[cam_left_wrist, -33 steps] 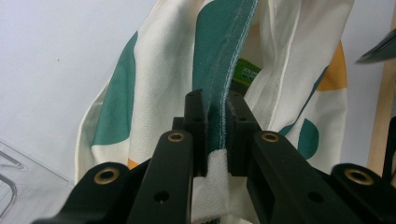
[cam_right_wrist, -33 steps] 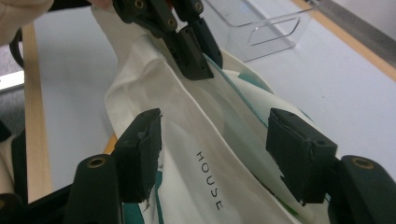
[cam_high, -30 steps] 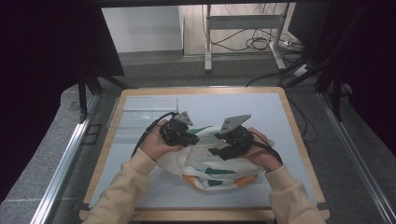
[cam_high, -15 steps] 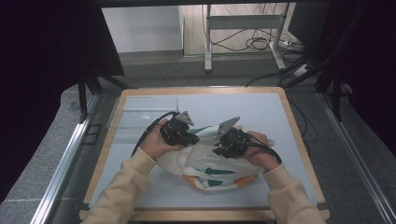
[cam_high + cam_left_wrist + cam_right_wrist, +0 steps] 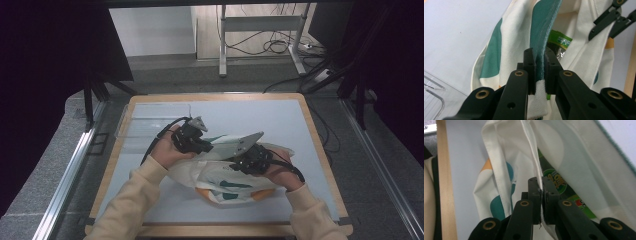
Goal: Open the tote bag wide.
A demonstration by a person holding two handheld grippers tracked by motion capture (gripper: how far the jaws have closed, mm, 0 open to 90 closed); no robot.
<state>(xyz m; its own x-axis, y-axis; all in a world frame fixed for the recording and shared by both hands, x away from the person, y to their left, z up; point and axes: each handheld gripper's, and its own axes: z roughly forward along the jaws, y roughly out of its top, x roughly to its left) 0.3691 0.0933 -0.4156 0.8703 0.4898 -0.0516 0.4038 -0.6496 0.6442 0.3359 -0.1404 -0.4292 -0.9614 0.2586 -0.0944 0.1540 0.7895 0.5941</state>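
So that cloth bag (image 5: 220, 172) is soft, floppy cotton, light by the look of it, and it sags wherever it isn't held. The hems are the spot to take it: doubled fabric, so less likely to slip. The left gripper (image 5: 539, 65) is clamped on the teal-edged rim, and the right gripper (image 5: 540, 192) has just been closing, its jaws now pinching the white seam. Just beyond both jaws, inside the mouth, sits a green snack packet (image 5: 556, 185), probably crinkly and slick. The bag rests on the table (image 5: 280, 117), with a clear tray (image 5: 137, 127) well off to the side.
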